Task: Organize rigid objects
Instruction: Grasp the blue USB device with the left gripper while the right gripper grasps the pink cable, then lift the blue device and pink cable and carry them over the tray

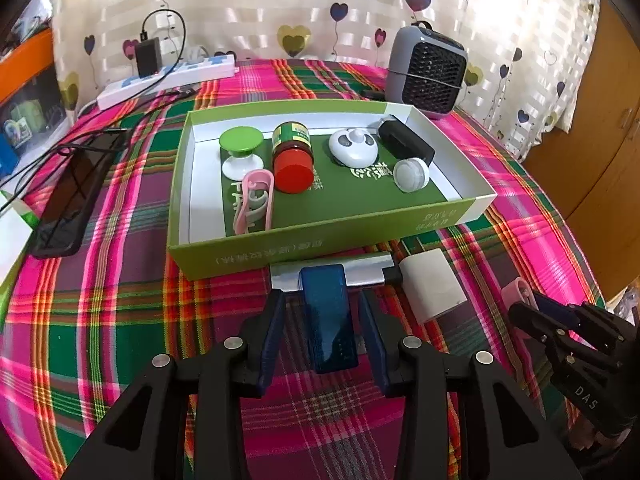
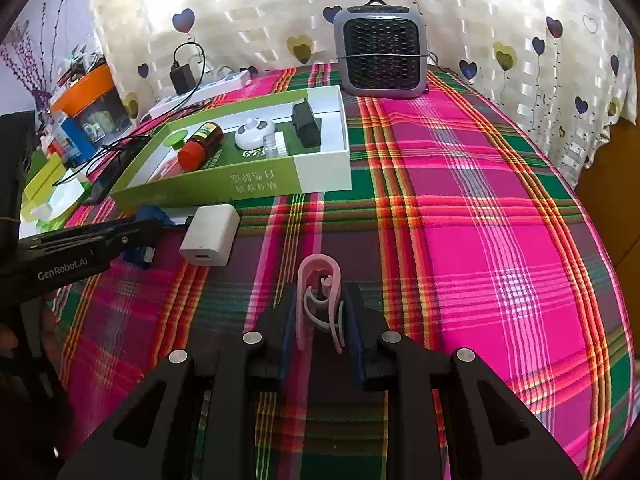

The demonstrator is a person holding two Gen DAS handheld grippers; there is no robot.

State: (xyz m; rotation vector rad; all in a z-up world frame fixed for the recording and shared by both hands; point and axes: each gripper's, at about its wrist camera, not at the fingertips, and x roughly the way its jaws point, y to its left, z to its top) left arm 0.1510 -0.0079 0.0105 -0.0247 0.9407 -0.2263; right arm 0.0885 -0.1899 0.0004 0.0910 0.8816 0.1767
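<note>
A blue-handled tool with a silver head [image 1: 328, 316] lies on the plaid cloth just in front of the green box [image 1: 320, 240]. My left gripper [image 1: 322, 298] stands open astride its handle, with a gap at each pad. My right gripper [image 2: 320, 292] is shut on a pink clip [image 2: 320, 276], low over the cloth; in the left wrist view this gripper [image 1: 524, 304] shows at the right. A white charger block [image 1: 432, 284] lies between the two grippers. The box holds a red-lidded jar [image 1: 292, 156], a green knob [image 1: 240, 144], a white panda-shaped piece [image 1: 352, 146], a black block [image 1: 404, 140], a white round cap [image 1: 410, 174] and another pink clip [image 1: 256, 200].
A grey fan heater [image 1: 428, 72] stands behind the box at the back right. A power strip with a plugged adapter [image 1: 168, 76] and cables lie at the back left. A black phone [image 1: 76, 196] rests left of the box. Plaid cloth [image 2: 480, 240] stretches to the right.
</note>
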